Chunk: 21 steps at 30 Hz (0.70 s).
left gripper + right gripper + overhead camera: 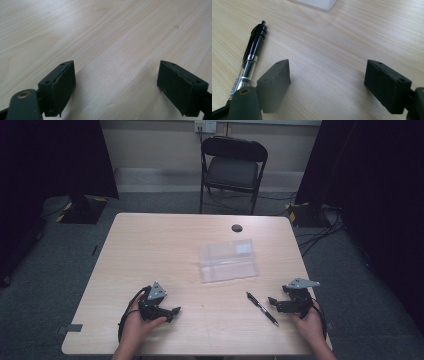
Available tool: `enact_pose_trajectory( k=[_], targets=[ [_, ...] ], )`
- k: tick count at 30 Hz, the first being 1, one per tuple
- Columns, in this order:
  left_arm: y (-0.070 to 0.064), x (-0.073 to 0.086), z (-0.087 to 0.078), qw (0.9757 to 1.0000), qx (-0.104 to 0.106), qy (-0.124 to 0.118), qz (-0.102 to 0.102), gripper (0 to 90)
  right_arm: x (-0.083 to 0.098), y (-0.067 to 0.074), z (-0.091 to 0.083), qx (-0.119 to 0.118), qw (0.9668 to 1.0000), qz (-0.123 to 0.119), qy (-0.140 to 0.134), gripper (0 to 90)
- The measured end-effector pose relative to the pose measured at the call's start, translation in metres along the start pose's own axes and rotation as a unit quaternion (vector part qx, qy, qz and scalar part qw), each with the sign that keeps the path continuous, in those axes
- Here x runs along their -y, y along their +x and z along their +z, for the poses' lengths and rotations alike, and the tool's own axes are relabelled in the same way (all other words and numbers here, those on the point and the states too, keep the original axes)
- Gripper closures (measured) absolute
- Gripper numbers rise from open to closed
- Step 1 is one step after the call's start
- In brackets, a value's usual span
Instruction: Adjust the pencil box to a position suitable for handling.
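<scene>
A case (229, 260) is lying mid-tabletop (150, 250), a disc (237, 228) sitting behind it near the far edge. A pen (262, 308) is lying in front of the case, just left of the right gripper (273, 302). The left gripper (175, 312) is resting near the front-left. A chair (232, 170) is standing behind the tabletop.

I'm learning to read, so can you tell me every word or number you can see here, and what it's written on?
No word or number here can be read.
Pen: a white label with small dark print on its clear barrel, too small and blurred to read.
Clear plastic case: a pale patch on the lid, no print that can be made out.
Left gripper and right gripper: no writing that shows.
</scene>
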<state>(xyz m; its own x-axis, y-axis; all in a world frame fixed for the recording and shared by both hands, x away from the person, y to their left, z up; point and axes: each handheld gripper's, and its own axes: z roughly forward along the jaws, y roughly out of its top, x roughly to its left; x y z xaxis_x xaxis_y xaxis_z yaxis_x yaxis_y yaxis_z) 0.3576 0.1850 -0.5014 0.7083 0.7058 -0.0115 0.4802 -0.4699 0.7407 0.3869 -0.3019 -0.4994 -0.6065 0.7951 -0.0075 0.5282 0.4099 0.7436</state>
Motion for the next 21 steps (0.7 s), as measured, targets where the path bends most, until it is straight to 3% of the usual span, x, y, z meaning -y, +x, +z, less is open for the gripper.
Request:
enact_pose_trajectory(
  k=[12, 21],
  targets=[
    [-0.005, -0.002, 0.001, 1.0, -0.001, 0.0, 0.004, 19.2, 0.0, 0.0, 0.0, 0.0, 1.0, 0.0, 0.0, 19.7],
    [-0.015, -0.011, 0.007, 0.9996, 0.02, 0.002, 0.021, 24.1, 0.0, 0.0, 0.0, 0.0, 1.0, 0.0, 0.0, 19.6]
  ],
)
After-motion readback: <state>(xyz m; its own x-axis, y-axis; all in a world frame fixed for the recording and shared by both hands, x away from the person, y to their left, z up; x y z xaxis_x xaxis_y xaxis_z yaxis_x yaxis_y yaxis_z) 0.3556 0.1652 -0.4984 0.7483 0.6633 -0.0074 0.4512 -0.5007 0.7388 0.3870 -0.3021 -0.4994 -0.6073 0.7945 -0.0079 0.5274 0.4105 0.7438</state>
